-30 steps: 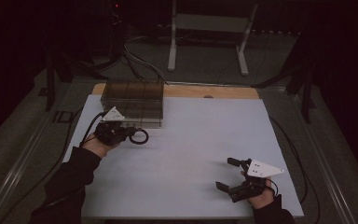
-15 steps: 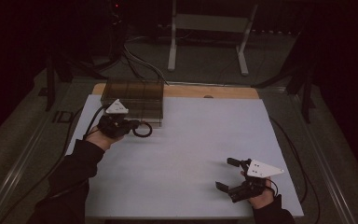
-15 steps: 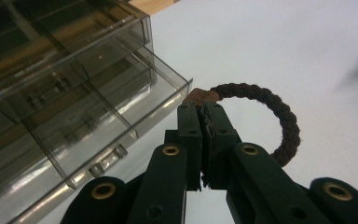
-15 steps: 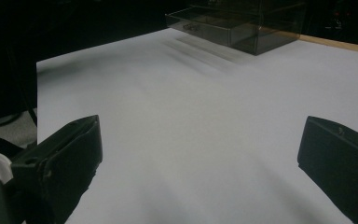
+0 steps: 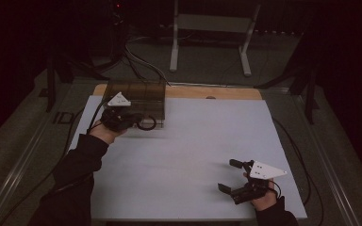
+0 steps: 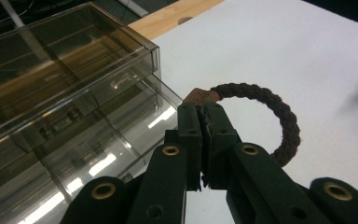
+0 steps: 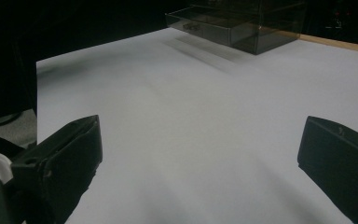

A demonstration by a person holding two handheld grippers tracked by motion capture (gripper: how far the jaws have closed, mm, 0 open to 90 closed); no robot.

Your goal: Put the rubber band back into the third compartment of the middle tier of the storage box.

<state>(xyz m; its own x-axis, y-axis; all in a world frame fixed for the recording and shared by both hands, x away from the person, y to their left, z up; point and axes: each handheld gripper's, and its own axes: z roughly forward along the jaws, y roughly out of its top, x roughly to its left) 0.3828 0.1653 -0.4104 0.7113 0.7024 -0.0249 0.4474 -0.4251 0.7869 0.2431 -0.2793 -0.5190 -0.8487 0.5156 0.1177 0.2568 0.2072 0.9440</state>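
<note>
Holding entry: left tool (image 6: 200, 109), jaws fully closed on a braided hair tie (image 6: 279, 121), pinched at its small brown tag so the loop hangs free to one side of the jaws. A grip at the tag probably keeps the soft ring from folding or slipping, and leaves the loop free of the jaws for placing.

Location: hair tie carried in the air just in front of the smoked clear drawer box (image 6: 70, 60), above the white surface (image 6: 279, 46). In the high view the left tool (image 5: 139, 120) sits at the near edge of the drawer box (image 5: 139, 94), the tie (image 5: 147, 124) showing as a dark ring beside it. A lower drawer (image 6: 93, 140) stands pulled out towards the tool, apparently readied to receive the item; a small dark object lies inside it, too indistinct to name.

Description of item: closed ring of dark brown twisted cord, rope-like weave, matte and fuzzy, roughly round, joined under a flat reddish-brown tab with faint lettering that cannot be read. Judged soft and light, and likely to sag or swing if moved quickly.

Second entry: right tool (image 5: 235, 176), jaws wide apart, nothing between them, resting low at the near right of the surface (image 5: 193, 155), well apart from the box. Likely parked to stay out of the way.
</note>
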